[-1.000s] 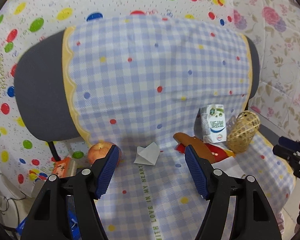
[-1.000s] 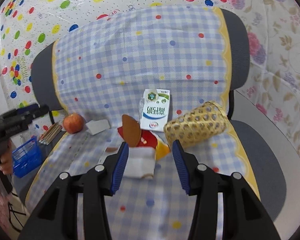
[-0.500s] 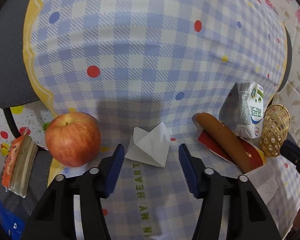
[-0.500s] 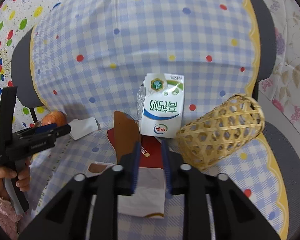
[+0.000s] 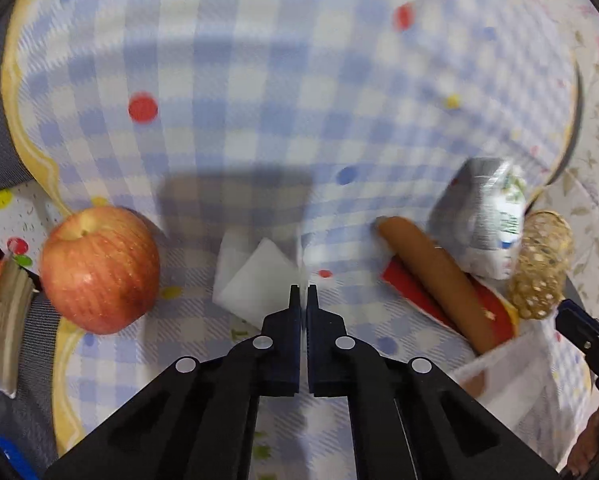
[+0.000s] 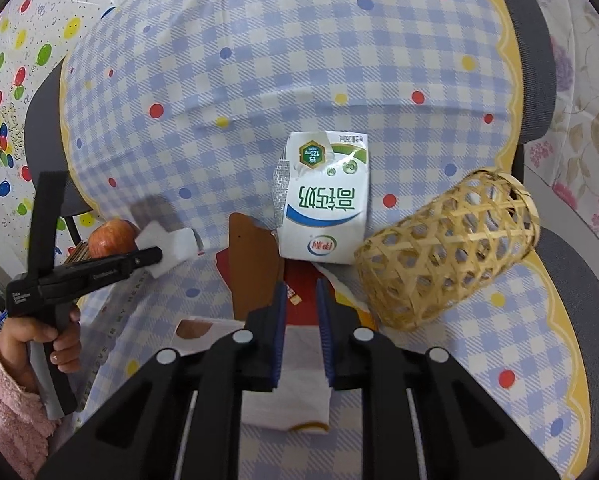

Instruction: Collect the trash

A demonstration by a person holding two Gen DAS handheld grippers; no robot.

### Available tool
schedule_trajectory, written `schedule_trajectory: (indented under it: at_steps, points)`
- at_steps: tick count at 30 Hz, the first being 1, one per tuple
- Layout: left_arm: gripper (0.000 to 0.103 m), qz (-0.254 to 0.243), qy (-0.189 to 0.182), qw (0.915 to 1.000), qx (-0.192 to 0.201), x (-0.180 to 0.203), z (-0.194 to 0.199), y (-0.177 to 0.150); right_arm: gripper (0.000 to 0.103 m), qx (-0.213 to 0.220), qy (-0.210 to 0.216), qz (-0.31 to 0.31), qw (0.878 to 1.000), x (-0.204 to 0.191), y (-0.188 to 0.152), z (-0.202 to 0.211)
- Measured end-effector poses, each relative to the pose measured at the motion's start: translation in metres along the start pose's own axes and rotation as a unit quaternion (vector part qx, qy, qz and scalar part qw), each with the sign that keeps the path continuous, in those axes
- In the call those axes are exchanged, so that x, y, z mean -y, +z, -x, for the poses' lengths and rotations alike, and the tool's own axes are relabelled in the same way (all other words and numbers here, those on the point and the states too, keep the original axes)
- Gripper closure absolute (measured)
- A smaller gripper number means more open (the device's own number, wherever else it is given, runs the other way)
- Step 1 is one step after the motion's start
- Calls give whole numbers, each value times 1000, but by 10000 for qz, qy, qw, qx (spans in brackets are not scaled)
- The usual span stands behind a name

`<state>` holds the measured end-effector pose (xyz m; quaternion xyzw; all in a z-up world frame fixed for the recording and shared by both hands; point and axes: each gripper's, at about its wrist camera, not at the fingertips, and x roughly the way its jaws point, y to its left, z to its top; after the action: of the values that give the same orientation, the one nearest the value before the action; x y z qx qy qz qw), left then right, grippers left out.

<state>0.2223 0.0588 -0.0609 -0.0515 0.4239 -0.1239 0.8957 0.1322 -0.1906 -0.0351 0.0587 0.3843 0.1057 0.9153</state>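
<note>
Gripping a white paper wrapper [image 6: 295, 404] with red and yellow print, the right gripper [image 6: 300, 285] sits nearest in its own view. Its jaws have just been closing and now stand narrow, blue pads pressed against the wrapper's sides. The wrapper lies flat on the seat of a chair [image 6: 535, 40] draped in a blue-and-white checked cloth [image 6: 299, 60] with coloured dots.

Just beyond the wrapper, touching its red part, lies a brown sausage-shaped item [image 5: 431, 276]. Behind that a white-and-green milk carton [image 6: 327, 208] leans against the covered backrest, its print upside down. To the carton's right a woven bamboo basket [image 6: 447, 248] lies on its side, nearly touching the carton.

On the left of the seat, a hand [image 6: 59, 340] in a fuzzy pink sleeve [image 6: 7, 400] holds the left gripper [image 5: 303, 290]. Its jaws are closed tight together — their tips rest at the right edge of a folded white napkin [image 5: 255, 280]. Whether they pinch the napkin cannot be told.

Left of the napkin, near the seat's edge, sits a red apple [image 5: 99, 268], apart from it. Farthest back — a wall covering [image 6: 19, 40] printed with bright dots.
</note>
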Motion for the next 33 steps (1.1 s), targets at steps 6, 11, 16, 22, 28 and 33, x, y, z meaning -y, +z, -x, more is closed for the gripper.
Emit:
schedule_trajectory:
  at_steps: [6,11,16,22,28,33]
  points:
    - [101,-259,4,9979,592,26,70,-18,76,36,-32,27,10000,-1,-11,30]
    - [101,-510,12,9950,859,52,116,-49,50,-158,3,-27,9999,2,-24,36]
    - [101,-510,-13,9954,805,60,124,-71,42,-537,229,-201,9981,2,-34,19]
    - [101,-383,-32,9973,619,56,116,-84,40,-827,392,-645,9937,11,-38,-12]
    - [101,-351,14,9976,600,51,114,-87,47,-954,-14,-26,9954,-8,-41,-30]
    - [101,-253,-12,9979,590,50,115,-91,65,-881,30,0,9961,-6,-49,-18]
